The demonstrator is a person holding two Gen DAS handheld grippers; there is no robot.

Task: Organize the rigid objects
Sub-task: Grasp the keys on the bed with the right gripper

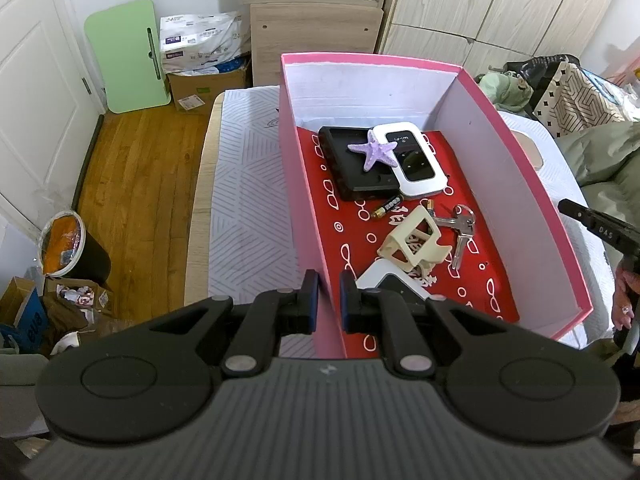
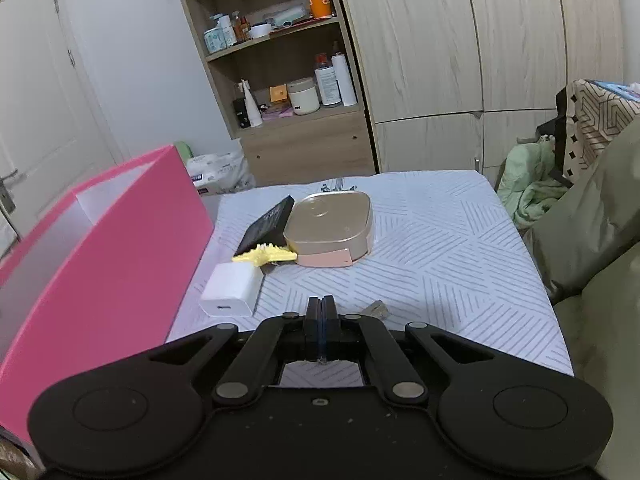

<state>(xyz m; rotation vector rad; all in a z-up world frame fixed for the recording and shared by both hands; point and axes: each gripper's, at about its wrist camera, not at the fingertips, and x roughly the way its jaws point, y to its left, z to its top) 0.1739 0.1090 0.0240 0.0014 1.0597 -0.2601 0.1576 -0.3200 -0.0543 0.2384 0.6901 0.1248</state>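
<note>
A pink box (image 1: 520, 184) with a red patterned floor stands on the bed. In it lie a purple starfish (image 1: 372, 152), a black device (image 1: 352, 172), a white router (image 1: 416, 164), a battery (image 1: 387, 207), a cream stand (image 1: 414, 242) and keys (image 1: 462, 228). My left gripper (image 1: 329, 296) is shut on the box's near left wall. My right gripper (image 2: 322, 308) is shut just above the bedsheet, with nothing visible between its pads. Ahead of it lie a white charger (image 2: 232, 290), a yellow starfish (image 2: 266, 256), a gold case (image 2: 332, 228) and a black box (image 2: 268, 228). A small grey metal piece (image 2: 376, 308) shows beside its right finger.
The pink box (image 2: 120, 248) rises close on the right gripper's left. Bedding and a green blanket (image 2: 592, 220) pile up on the right. A shelf unit (image 2: 280, 80) and a wardrobe (image 2: 480, 60) stand beyond the bed. A hand (image 1: 624, 296) shows at the right edge of the left wrist view.
</note>
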